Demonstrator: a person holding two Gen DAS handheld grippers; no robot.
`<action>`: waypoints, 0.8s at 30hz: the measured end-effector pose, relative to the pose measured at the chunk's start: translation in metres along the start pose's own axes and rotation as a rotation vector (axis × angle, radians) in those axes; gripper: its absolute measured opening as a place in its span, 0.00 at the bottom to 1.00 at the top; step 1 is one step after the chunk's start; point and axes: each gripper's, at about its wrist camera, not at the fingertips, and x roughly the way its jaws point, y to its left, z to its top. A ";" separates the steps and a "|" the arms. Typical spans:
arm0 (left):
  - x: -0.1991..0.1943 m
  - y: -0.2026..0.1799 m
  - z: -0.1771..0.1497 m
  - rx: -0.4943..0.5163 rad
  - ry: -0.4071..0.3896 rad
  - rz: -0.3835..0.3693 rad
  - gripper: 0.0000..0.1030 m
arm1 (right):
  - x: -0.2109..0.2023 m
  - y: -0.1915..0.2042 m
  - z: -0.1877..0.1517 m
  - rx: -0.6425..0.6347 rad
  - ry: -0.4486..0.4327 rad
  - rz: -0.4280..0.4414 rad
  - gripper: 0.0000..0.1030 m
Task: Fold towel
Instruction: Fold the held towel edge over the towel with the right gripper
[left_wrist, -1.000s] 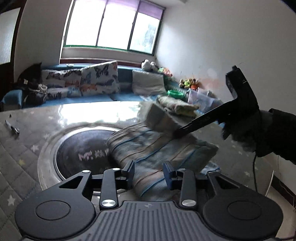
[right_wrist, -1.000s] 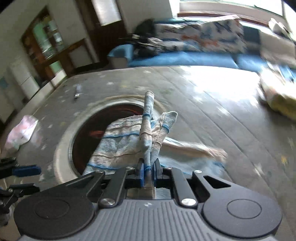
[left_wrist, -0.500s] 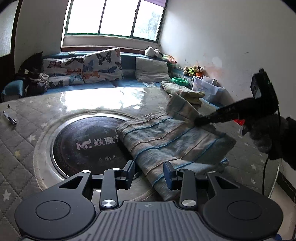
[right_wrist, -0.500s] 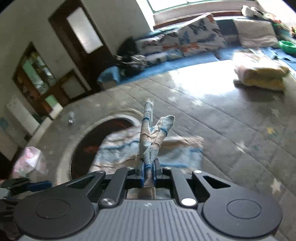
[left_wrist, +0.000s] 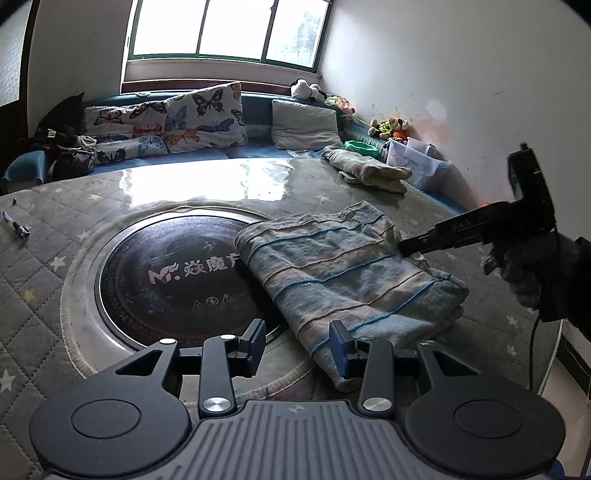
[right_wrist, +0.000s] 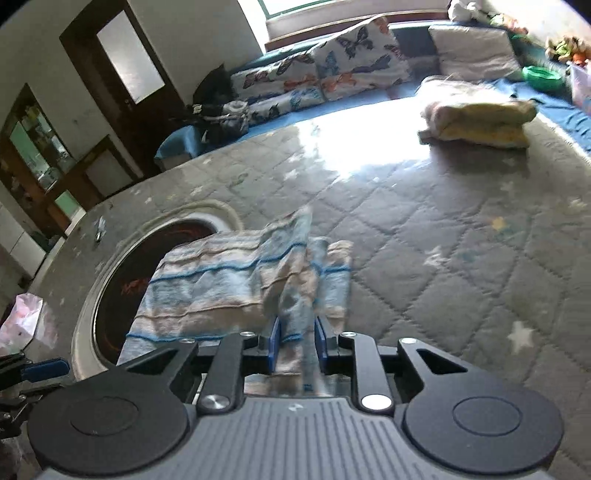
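Towel (left_wrist: 343, 269) folded over, lying half across the round cooktop (left_wrist: 173, 273). Your right gripper (right_wrist: 295, 343), jaws parted, has cloth loose between them; back it straight out. Left gripper (left_wrist: 297, 343) stands wide open, empty, just beside the near edge.

Bright window (left_wrist: 225, 29) above a blue sofa (left_wrist: 258, 147) with butterfly cushions (left_wrist: 203, 118); white wall (left_wrist: 443, 74); dark door (right_wrist: 122, 70).

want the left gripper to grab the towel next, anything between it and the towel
Nothing visible does. The left gripper is open, and the striped towel lies just ahead of it on the table, its near edge by the right fingertip. The right gripper is open around the towel's far corner, off to the side.
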 end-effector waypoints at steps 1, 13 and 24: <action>0.001 0.000 0.001 -0.002 0.002 0.000 0.40 | -0.004 -0.001 0.000 0.005 -0.015 -0.010 0.20; 0.012 -0.031 -0.001 0.157 0.003 -0.084 0.48 | -0.047 0.012 -0.035 -0.050 -0.084 0.002 0.20; 0.025 -0.058 -0.030 0.397 0.006 -0.009 0.48 | -0.061 0.009 -0.077 0.030 -0.062 0.054 0.17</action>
